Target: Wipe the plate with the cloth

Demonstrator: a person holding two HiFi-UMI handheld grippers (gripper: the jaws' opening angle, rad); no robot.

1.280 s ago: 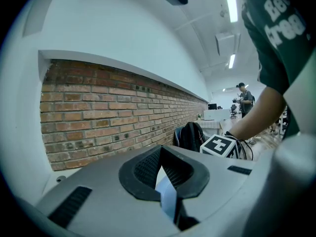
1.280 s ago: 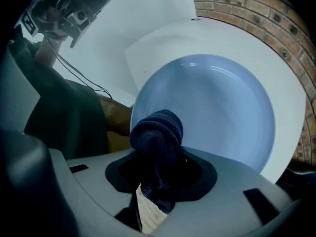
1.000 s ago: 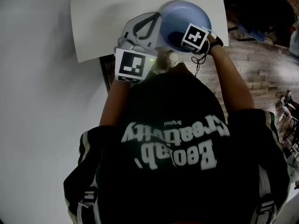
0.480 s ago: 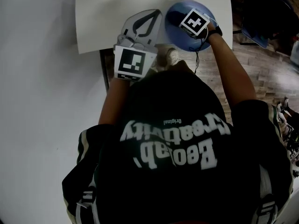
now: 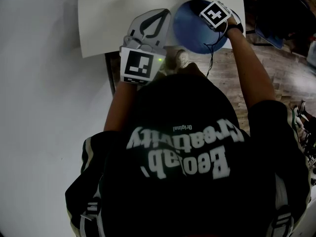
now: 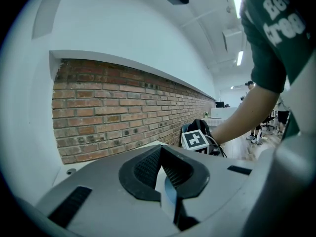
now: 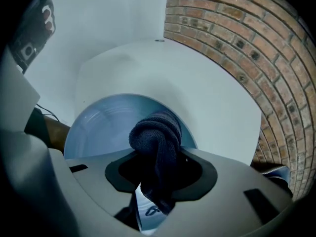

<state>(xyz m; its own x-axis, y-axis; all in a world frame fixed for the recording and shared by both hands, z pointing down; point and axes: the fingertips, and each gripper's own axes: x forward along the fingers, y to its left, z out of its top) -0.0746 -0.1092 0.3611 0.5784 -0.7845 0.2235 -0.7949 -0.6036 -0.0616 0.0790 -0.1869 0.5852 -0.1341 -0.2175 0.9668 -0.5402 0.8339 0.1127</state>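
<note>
Pinching the stiff, slippery plate [image 7: 98, 132] by its rim in my left gripper [image 6: 167, 191] at the table's [image 5: 113, 19] right edge, I'm pressing the soft cloth [image 7: 155, 132] clamped in my right gripper [image 7: 158, 181] onto it.

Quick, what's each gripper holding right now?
Left gripper: shut on the rim of the plate.
Right gripper: shut on the cloth, which sits against the plate.

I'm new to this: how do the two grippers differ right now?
The left gripper pinches the rim of the blue plate; the right gripper clamps a dark cloth. The left gripper sits beside the plate; the right gripper hangs over it. Both are shut.
</note>
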